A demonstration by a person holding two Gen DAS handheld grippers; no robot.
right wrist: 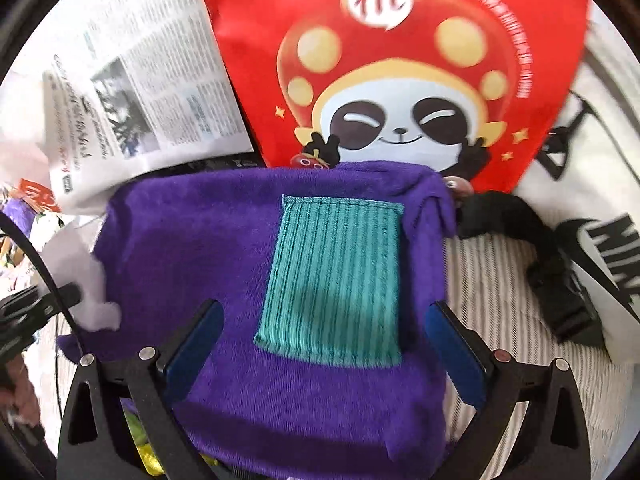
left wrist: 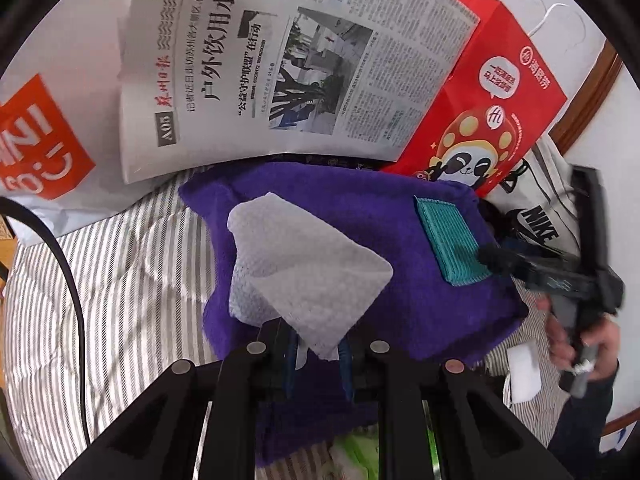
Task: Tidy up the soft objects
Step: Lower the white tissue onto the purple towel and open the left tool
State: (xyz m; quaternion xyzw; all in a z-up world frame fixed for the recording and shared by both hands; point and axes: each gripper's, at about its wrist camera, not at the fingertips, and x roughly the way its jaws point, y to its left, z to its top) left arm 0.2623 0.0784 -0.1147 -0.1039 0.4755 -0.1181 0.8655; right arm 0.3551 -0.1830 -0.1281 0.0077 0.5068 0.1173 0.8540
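Here the left gripper [left wrist: 318,354] is pinched tight on a corner of a white, dimple-textured wipe [left wrist: 304,276], which hangs over the fluffy purple towel [right wrist: 224,240] spread on the striped bed [left wrist: 120,264]. The right gripper [right wrist: 324,344] stands wide and empty above a ribbed teal cloth [right wrist: 336,280], a flat rectangle lying on the towel. Judging by this, the teal piece is placed and the wipe comes next; it needs lowering flat beside it. Farther off lie a creased newspaper [left wrist: 280,60] and a glossy red paper bag [right wrist: 400,60] toward the bed's far edge.

Striped bedsheet [left wrist: 120,264], wooden trim [left wrist: 588,96]
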